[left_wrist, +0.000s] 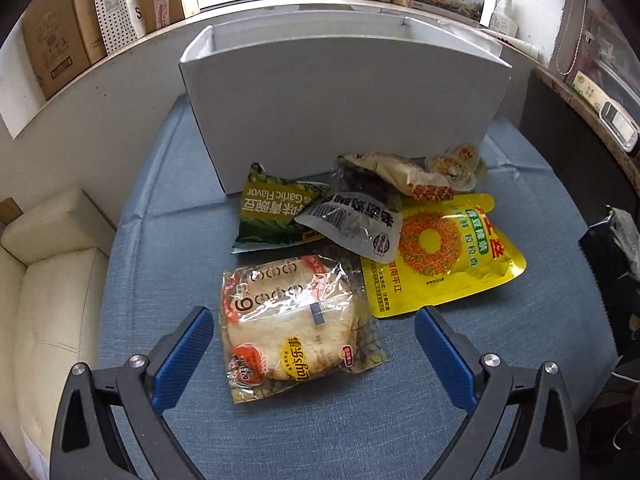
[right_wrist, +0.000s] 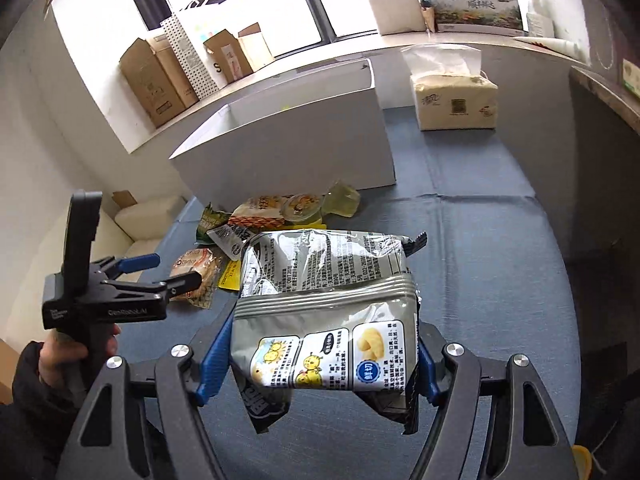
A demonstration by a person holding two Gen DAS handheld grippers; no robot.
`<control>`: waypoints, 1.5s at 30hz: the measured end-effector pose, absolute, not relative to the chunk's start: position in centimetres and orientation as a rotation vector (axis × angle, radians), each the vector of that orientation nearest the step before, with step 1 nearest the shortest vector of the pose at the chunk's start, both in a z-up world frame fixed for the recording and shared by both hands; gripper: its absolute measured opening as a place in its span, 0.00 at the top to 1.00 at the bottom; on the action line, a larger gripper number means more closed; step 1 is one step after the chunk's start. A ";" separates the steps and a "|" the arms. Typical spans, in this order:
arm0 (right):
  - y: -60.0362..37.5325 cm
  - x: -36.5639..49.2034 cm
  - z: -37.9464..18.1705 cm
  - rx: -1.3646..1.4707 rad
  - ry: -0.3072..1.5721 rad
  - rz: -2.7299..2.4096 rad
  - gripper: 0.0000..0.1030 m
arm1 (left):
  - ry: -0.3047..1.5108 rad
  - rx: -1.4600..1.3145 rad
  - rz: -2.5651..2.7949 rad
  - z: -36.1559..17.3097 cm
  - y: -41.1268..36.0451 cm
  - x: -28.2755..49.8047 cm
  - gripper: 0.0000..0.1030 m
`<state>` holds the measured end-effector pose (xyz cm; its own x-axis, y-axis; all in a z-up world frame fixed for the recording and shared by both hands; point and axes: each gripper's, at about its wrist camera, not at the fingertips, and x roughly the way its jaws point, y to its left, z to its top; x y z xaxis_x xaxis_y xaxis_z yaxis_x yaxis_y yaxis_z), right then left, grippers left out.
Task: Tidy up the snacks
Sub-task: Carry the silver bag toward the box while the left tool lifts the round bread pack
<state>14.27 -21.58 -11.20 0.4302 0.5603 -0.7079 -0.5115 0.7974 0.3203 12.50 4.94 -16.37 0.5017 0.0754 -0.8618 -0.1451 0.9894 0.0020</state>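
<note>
Snacks lie in a pile mid-frame, just below the white box (left_wrist: 344, 92) on the blue cloth (left_wrist: 168, 200). Left gripper (left_wrist: 314, 350) is spread wide w/ nothing in it, over the bread pack (left_wrist: 296, 328). Right gripper (right_wrist: 324, 364) squeezes a silver chip bag (right_wrist: 326, 312), lower middle.

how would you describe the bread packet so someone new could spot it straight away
Start at the big white box on the blue cloth; a heap of snacks lies before it. The bread packet is the one farthest from the box, between the left tool's open fingers. It alone is a clear wrapper showing a pale round bun.
</note>
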 end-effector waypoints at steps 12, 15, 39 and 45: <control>-23.3 15.0 -11.3 0.111 0.904 0.649 0.25 | 1.049 -0.104 0.151 -18.9 6.6 13.3 0.07; -23.1 14.9 -11.3 0.112 0.906 0.651 0.25 | 1.037 -0.123 0.137 -18.3 6.9 12.9 0.21; -17.0 19.7 -2.2 0.067 0.706 0.794 0.25 | 0.752 -0.077 0.057 -0.7 6.5 13.6 0.22; -14.5 25.9 0.3 0.079 0.686 0.796 0.25 | 0.712 -0.035 0.079 1.3 7.0 19.6 0.22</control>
